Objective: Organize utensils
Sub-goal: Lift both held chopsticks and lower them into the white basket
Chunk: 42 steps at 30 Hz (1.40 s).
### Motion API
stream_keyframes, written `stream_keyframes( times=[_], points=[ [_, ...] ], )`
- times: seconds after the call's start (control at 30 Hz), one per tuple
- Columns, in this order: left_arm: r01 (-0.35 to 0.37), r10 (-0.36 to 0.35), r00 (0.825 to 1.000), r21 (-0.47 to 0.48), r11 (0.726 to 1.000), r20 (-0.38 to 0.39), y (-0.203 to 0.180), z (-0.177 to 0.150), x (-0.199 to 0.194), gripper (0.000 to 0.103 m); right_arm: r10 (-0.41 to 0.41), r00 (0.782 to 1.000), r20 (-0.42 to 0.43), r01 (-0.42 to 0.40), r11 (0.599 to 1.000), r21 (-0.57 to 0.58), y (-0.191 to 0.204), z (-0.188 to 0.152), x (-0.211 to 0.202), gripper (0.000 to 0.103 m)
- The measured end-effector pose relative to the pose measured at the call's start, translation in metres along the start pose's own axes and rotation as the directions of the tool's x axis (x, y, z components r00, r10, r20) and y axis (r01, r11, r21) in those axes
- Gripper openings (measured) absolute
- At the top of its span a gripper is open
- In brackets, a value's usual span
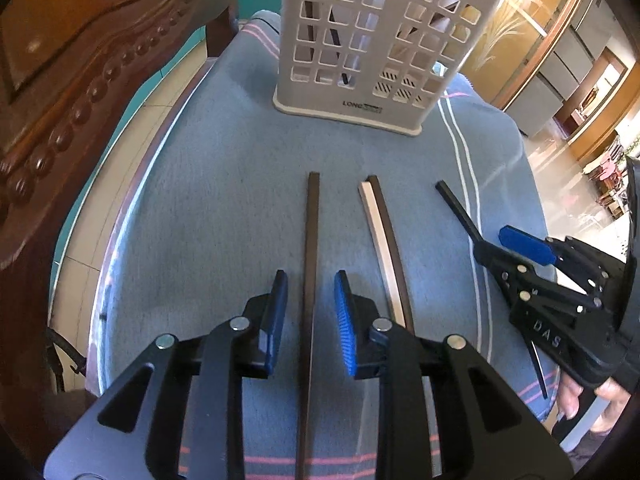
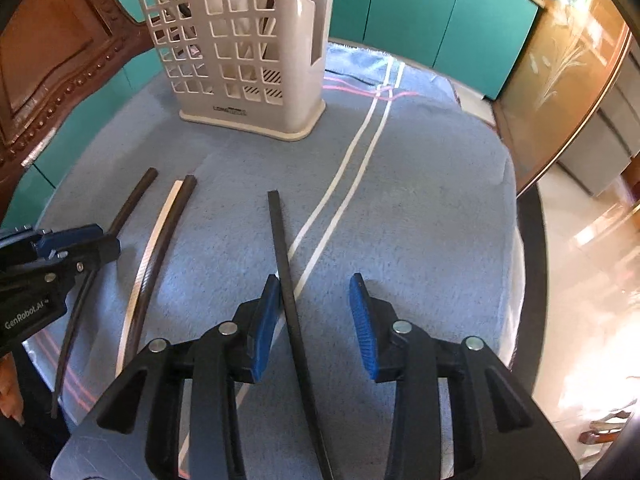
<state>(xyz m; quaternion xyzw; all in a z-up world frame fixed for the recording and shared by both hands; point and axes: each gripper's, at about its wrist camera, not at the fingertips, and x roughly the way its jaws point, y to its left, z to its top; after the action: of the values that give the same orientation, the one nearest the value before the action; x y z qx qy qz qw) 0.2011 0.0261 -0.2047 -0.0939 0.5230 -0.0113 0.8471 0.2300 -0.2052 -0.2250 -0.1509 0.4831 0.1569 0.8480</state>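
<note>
Straddling a dark brown stick (image 1: 311, 264), the left gripper (image 1: 311, 316) hangs low over the blue towel (image 1: 208, 208) with its jaws narrowly parted, both blue pads clear of the stick that runs between them. Over on the right, the right gripper (image 2: 316, 320) stands a bit wider, and a black stick (image 2: 286, 272) passes between its jaws, lying close against the left pad (image 2: 266, 320) with open space to the other; I cannot tell if it touches. A hand (image 1: 580, 394) shows under that gripper in the left view. Between these 2 sticks lies a pair (image 1: 386, 240), 1 pale and 1 dark, side by side and touching. All 4 sticks lie flat on the towel, pointing away toward the far end. Beyond them, well apart from their tips, a white slotted caddy (image 1: 372, 40) stands upright on the towel, with some dark pieces showing through its holes. Behind it are teal cabinets (image 2: 432, 12) and a carved wooden chair (image 1: 80, 64).
</note>
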Motion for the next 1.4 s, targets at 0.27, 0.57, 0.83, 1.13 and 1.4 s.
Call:
stream_keyframes(
  times=[0.27, 0.57, 0.83, 1.13, 1.4],
  points=[
    [-0.132, 0.135, 0.991, 0.098, 0.986, -0.024, -0.021, 0.027, 0.015, 0.026, 0.022, 0.999, -0.026, -0.023, 0.997, -0.07, 0.019, 0.019, 0.011, 0.016],
    [-0.087, 0.085, 0.996, 0.089, 0.992, 0.026, -0.021, 0.022, -0.001, 0.007, 0.139, 0.984, 0.113, -0.13, 0.988, -0.08, 0.019, 0.009, -0.021, 0.006],
    [-0.042, 0.019, 0.971, 0.093, 0.995, 0.237, -0.024, 0.016, -0.106, 0.007, 0.175, 0.921, 0.349, -0.159, 0.985, -0.074, -0.011, 0.014, -0.126, 0.007],
    [0.023, -0.076, 0.9, 0.127, 0.992, 0.429, -0.04, 0.036, -0.207, 0.007, 0.24, 0.818, 0.524, -0.246, 0.968, -0.06, -0.05, 0.047, -0.214, 0.007],
    [0.017, -0.117, 0.796, 0.171, 0.985, 0.594, -0.051, 0.112, -0.284, 0.007, 0.248, 0.686, 0.684, -0.306, 0.951, -0.038, -0.063, 0.112, -0.282, 0.007]
  ],
)
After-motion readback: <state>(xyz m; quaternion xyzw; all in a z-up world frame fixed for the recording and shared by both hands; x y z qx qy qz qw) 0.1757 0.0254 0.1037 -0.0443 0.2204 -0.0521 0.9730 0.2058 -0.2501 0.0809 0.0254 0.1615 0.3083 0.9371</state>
